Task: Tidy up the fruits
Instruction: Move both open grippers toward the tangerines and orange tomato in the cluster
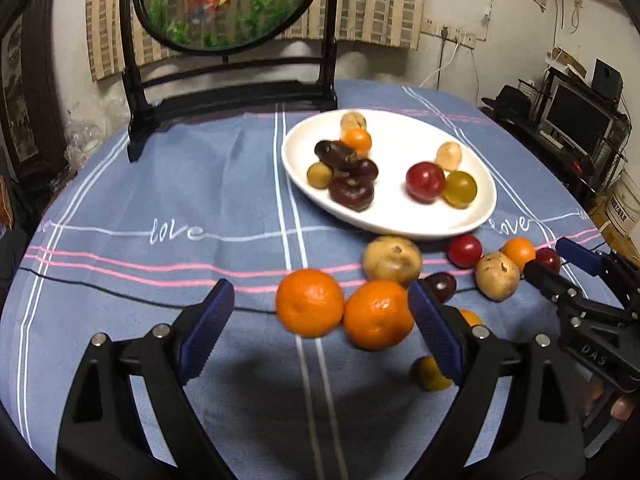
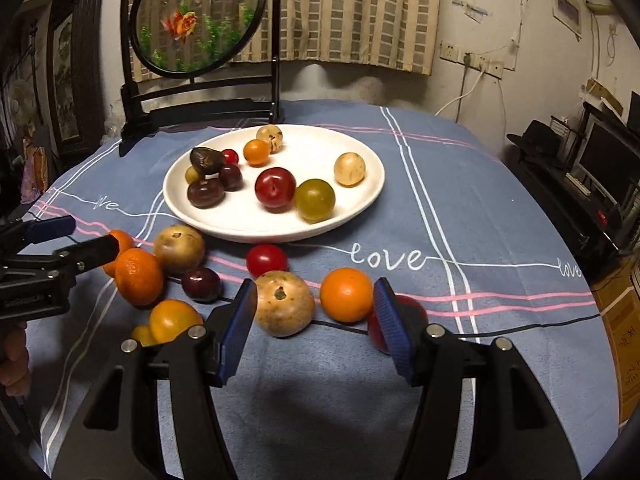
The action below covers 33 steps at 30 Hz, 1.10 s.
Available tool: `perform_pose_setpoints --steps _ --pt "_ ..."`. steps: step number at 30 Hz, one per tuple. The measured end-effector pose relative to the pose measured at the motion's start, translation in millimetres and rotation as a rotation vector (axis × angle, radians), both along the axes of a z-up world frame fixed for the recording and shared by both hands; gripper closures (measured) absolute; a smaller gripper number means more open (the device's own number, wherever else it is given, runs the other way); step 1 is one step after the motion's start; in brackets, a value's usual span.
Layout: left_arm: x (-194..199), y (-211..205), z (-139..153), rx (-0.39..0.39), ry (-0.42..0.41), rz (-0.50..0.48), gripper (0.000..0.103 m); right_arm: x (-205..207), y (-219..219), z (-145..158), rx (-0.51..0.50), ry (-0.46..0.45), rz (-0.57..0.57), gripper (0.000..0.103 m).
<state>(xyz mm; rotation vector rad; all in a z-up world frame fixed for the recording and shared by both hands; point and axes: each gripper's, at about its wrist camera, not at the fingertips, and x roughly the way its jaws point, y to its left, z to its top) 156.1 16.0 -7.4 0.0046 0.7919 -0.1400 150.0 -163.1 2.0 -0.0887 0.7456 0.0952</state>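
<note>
A white plate holds several small fruits: red, green, dark purple, orange and tan. Loose fruits lie on the blue cloth in front of it. In the left wrist view two tangerines lie between my left gripper's open fingers, with a tan fruit behind. My right gripper is open over a tan fruit and an orange; a red fruit is partly hidden behind its right finger. Each gripper shows in the other's view.
A round table with a blue striped "love" cloth. A black-framed round fish screen stands at the back left. More loose fruits: red, dark purple, yellow-orange. Shelves with a monitor stand right.
</note>
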Motion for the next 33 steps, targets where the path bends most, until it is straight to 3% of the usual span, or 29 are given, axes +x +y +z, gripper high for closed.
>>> perform_pose_setpoints --steps 11,23,30,33 --pt "6.2 9.1 -13.4 0.006 0.053 0.008 0.012 -2.9 0.5 4.5 -0.03 0.0 0.002 0.043" --pt "20.3 42.5 -23.4 -0.102 0.109 0.109 0.012 -3.6 4.7 3.5 -0.032 0.002 0.022 0.043" --pt "17.1 18.9 -28.0 0.017 0.105 0.048 0.012 -3.4 6.4 2.7 -0.038 0.004 0.025 0.043" --pt "17.1 16.7 -28.6 0.005 0.092 0.018 0.022 -3.5 8.0 2.7 -0.04 0.005 0.028 0.042"
